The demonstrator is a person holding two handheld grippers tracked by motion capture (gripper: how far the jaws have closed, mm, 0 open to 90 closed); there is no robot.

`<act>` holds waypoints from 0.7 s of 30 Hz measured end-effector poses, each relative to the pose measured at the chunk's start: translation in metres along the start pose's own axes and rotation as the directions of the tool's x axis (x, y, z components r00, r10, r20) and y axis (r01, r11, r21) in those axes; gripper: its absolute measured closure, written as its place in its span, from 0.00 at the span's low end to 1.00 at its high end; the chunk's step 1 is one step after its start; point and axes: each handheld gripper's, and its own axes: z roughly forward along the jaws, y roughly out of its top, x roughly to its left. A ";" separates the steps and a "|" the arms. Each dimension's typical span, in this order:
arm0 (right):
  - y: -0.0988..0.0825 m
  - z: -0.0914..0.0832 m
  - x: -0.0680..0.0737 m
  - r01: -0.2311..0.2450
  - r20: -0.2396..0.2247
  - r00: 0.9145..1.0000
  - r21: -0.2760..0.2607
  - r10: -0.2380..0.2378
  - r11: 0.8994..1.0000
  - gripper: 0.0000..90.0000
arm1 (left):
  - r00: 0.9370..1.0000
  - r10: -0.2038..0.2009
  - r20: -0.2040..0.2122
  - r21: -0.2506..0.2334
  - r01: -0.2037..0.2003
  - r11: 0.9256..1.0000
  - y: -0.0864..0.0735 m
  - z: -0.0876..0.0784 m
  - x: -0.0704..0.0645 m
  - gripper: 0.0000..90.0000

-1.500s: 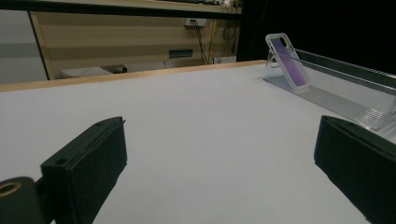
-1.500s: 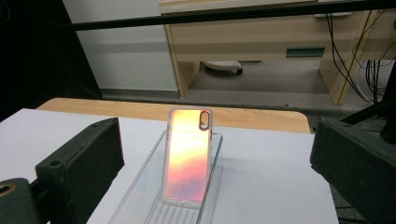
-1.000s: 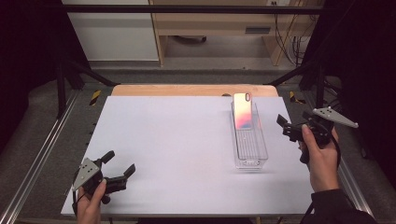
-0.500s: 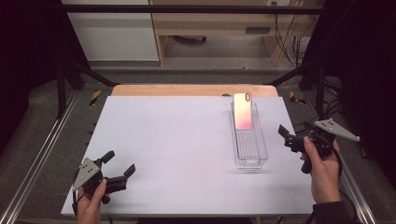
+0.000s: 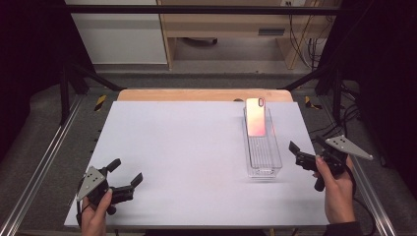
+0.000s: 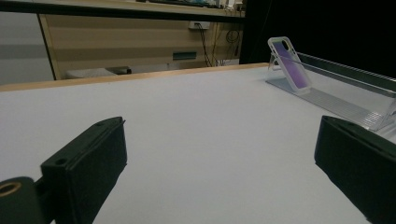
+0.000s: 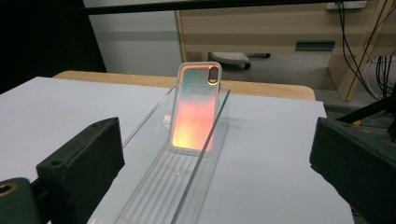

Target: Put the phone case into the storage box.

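A: Phone case (image 5: 255, 116) leans tilted at the far end of the clear tray (image 5: 264, 167), long axis running away from the person.

B: Nearest hand?

A: Right gripper (image 5: 306, 151), just beside the tray's near end, jaws wide, empty. Left gripper (image 5: 126, 173) well apart, also wide, empty.

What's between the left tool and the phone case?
Bare white table, in the high view: nothing lies between the left tool and the phone case, which leans in a clear tray.
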 end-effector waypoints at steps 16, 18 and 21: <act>-0.018 -0.003 0.011 0.027 -0.023 0.999 -0.010 -0.027 1.000 0.04 | 1.000 -0.006 -0.002 -0.007 0.006 1.000 0.000 -0.001 0.001 0.02; -0.021 -0.004 0.013 0.028 -0.027 0.999 -0.016 -0.028 0.999 0.03 | 1.000 -0.007 -0.006 -0.006 0.006 1.000 0.000 -0.002 0.002 0.02; -0.024 -0.006 0.015 0.040 -0.032 0.999 -0.026 -0.041 0.999 0.03 | 1.000 -0.008 -0.007 -0.009 0.008 1.000 0.000 -0.002 0.002 0.02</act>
